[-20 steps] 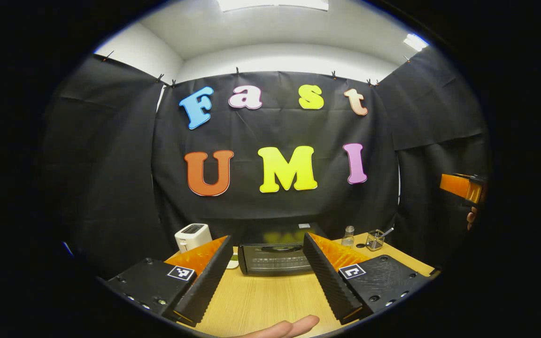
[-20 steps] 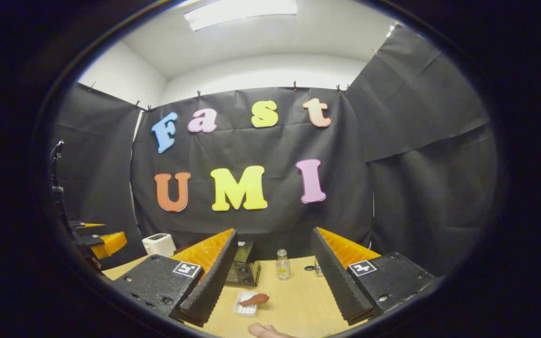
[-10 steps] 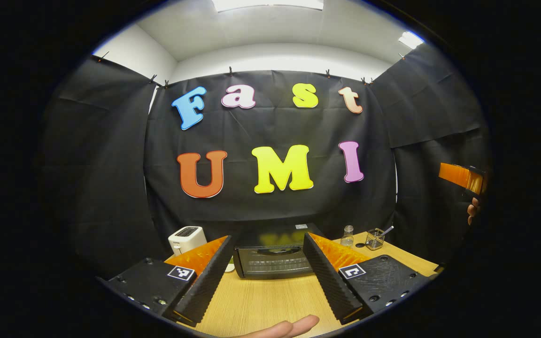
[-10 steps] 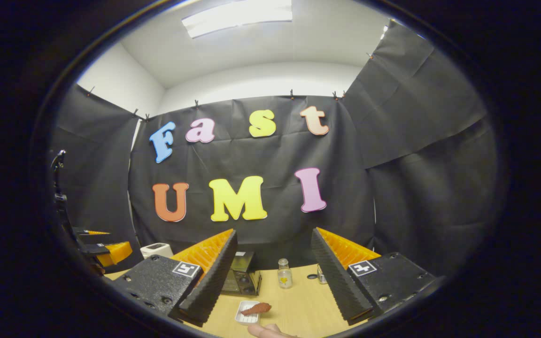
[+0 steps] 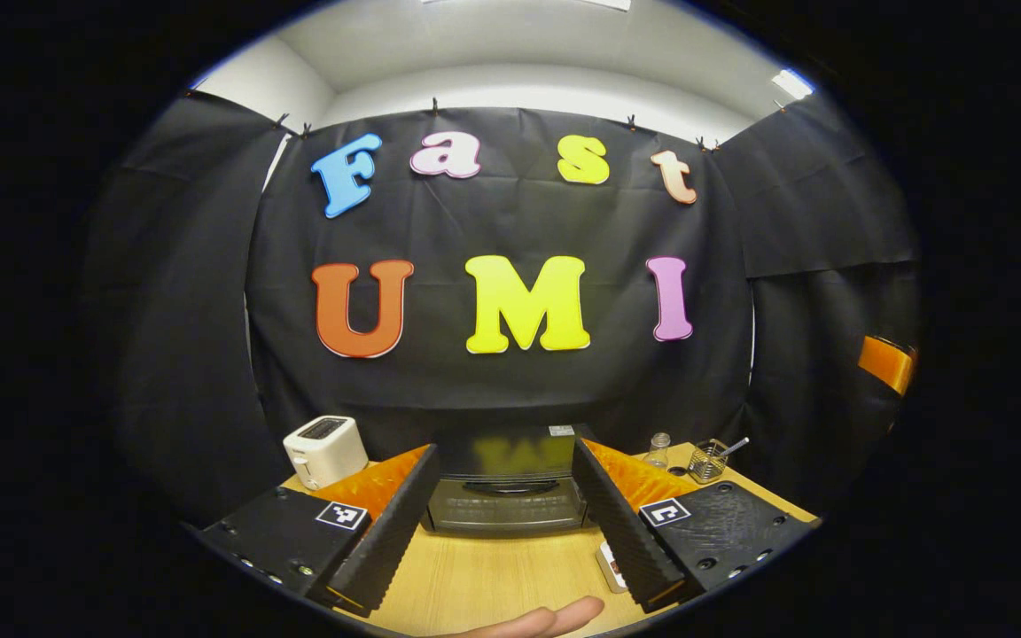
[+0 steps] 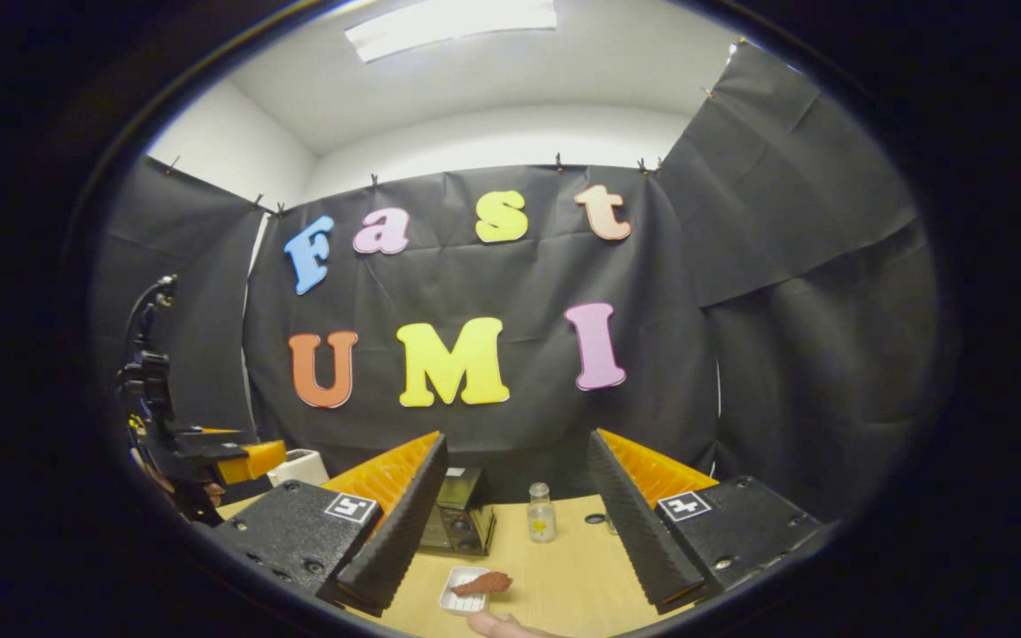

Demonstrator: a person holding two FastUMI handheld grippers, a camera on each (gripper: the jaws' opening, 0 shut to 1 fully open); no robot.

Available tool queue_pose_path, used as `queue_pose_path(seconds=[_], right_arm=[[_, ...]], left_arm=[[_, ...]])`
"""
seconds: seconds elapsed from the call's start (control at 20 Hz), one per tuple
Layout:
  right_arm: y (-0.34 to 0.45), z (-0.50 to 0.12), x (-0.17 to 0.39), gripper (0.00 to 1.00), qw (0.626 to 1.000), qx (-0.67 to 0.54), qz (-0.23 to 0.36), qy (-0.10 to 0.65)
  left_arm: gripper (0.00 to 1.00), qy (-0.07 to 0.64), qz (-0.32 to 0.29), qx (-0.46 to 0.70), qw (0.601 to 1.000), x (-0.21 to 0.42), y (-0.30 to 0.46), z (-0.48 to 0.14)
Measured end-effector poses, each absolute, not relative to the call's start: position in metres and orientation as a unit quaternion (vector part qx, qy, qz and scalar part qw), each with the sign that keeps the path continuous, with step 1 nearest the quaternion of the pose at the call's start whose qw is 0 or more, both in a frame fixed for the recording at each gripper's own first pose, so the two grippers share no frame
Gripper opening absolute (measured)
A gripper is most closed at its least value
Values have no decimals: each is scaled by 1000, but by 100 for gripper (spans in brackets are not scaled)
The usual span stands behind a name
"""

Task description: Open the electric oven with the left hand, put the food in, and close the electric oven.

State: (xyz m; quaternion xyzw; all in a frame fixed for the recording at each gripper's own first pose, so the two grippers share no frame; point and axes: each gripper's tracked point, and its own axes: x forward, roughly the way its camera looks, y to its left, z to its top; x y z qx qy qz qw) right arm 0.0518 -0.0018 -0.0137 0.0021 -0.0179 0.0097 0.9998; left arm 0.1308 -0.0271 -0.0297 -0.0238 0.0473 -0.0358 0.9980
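Left tongs [image 5: 500, 523] moved closer to oven [image 5: 508, 492]; both tongs apart, holding nothing.

— Where's the oven?
— The black electric oven [image 5: 507, 492] sits at the table's far side, door shut.
— And the food?
— A reddish-brown piece [image 6: 482, 583] lies on a small white tray [image 6: 460, 600], nearer, right of the oven.
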Motion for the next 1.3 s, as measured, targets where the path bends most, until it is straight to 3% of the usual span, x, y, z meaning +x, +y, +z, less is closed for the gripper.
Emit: queue_pose_path(seconds=[0.6, 0.7, 1.1, 1.2, 1.3], right_arm=[[-15, -12, 40, 100, 1000, -18, 14, -19], [-21, -11, 36, 96, 1000, -18, 11, -21], [-39, -16, 27, 96, 1000, -18, 2, -16], [-41, -17, 24, 96, 1000, -16, 1, -15], [-41, -19, 22, 96, 1000, -16, 2, -13]], left_arm=[[96, 203, -65, -1, 977, 255, -60, -151], [96, 215, -58, 4, 975, 268, -59, -164], [98, 237, -35, -6, 971, 303, -50, -195], [97, 237, -40, -11, 971, 308, -51, -198], [84, 239, -45, -17, 970, 307, -51, -202]])
